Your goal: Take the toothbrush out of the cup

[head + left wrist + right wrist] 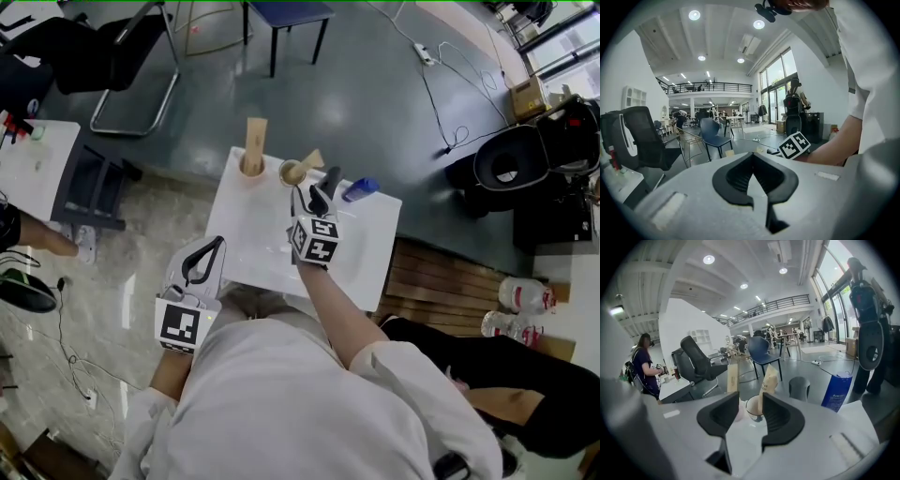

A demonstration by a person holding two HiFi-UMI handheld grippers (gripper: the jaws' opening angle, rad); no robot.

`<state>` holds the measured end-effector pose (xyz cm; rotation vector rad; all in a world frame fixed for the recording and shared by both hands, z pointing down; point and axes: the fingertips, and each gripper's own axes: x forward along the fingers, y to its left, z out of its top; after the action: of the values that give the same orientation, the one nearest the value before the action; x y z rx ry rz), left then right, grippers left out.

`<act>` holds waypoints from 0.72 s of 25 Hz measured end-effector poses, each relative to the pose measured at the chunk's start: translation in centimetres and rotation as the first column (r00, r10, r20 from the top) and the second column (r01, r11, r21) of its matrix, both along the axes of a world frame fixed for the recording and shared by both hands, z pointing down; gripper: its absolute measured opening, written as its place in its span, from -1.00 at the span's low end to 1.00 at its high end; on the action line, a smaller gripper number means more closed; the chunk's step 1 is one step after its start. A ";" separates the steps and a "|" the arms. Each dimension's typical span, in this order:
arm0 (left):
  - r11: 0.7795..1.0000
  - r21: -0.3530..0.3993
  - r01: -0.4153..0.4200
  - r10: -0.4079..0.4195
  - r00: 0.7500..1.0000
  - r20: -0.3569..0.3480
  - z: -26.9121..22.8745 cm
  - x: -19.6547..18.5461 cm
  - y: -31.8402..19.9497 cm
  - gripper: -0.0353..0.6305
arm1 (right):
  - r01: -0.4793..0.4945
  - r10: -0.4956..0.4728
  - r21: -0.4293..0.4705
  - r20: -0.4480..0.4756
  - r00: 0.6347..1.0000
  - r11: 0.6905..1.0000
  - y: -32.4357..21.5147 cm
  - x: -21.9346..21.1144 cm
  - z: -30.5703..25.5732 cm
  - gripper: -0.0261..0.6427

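**Two sleeved brushes in cups on the far edge of the table**

The white, smooth, square-cornered table [375, 246] carries three cups, all along its far edge. A pale pink cup [251, 167] stands at the far left corner, and a flat, stiff brown paper sleeve [254, 139] stands upright in it. Just beside it toward the middle is a round white cup [292, 172] with the toothbrush [312, 159] in it. This toothbrush is also in a brown paper sleeve and leans toward the right rim; the brush inside cannot be seen. A dark grey, matte cup [799, 388] stands farther right. In the head view it is hard to tell from the gripper in front of it. A blue container [359, 189] with small print, too fine to read, is near the far right corner.

The right gripper [314, 189] is over the table's middle with its black ribbed jaws spread. The white cup and its toothbrush show in the gap beyond them, untouched. Its left jaw hides most of the pink cup in the right gripper view.

The left gripper [218, 246] is at the near left edge with its jaws pressed together on nothing.
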<state>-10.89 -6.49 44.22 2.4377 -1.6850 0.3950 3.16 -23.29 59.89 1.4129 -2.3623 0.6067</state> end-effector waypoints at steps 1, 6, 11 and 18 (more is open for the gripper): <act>1.000 -0.001 0.002 -0.002 1.000 0.000 0.0 -0.2 -0.1 -0.88 | -0.020 0.020 -0.012 0.005 1.000 1.000 -0.2 -0.1 0.1 -0.44; 1.000 -0.010 -0.002 0.002 1.000 -0.008 0.1 -1.0 -0.7 -0.88 | -0.120 0.121 -0.076 0.019 0.992 0.990 -1.4 -0.7 1.0 -0.39; 1.000 -0.012 -0.005 0.005 1.000 -0.012 0.3 -2.0 -1.0 -0.88 | -0.207 0.209 -0.114 0.006 0.978 0.972 -2.5 -1.3 2.2 -0.33; 1.000 -0.025 -0.015 0.015 1.000 -0.023 0.7 -3.2 -1.8 -0.88 | -0.312 0.312 -0.159 -0.029 0.950 0.937 -4.6 -1.7 4.1 -0.28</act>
<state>-14.09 -8.30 44.89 2.4288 -1.6433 0.3864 1.51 -27.89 64.00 1.7235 -2.0447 0.8559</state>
